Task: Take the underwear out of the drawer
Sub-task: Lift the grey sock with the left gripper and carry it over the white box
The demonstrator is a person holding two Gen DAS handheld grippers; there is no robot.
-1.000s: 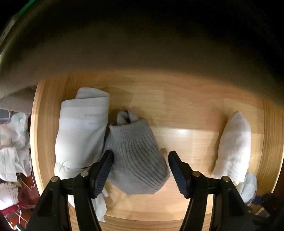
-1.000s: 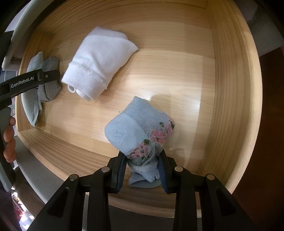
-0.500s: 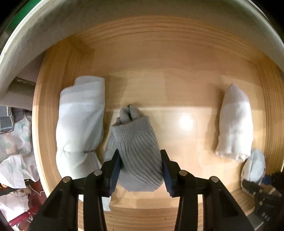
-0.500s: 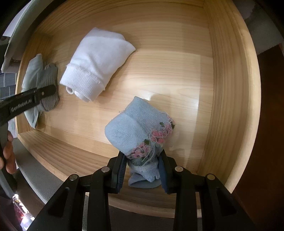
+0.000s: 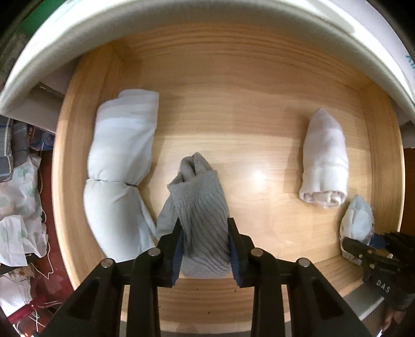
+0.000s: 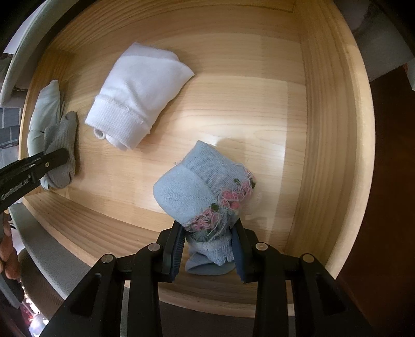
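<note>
My left gripper (image 5: 205, 243) pinches the grey bundle (image 5: 199, 207), right gripper (image 6: 208, 248) the blue bundle (image 6: 202, 191); soft knit may slip when lifted

My left claw (image 5: 205, 242) is sitting tight against the pale rolled bundle (image 5: 120, 166), so nothing is fitting in on that side. On its other side bare wood is stretching across the drawer floor (image 5: 259, 145) to the white folded sock (image 5: 324, 160), leaving lots of room. The white top (image 5: 207, 23) is hanging over the back of the drawer. My right claw (image 6: 208, 250) is squeezing in near the drawer's side wall (image 6: 334, 155).
</note>
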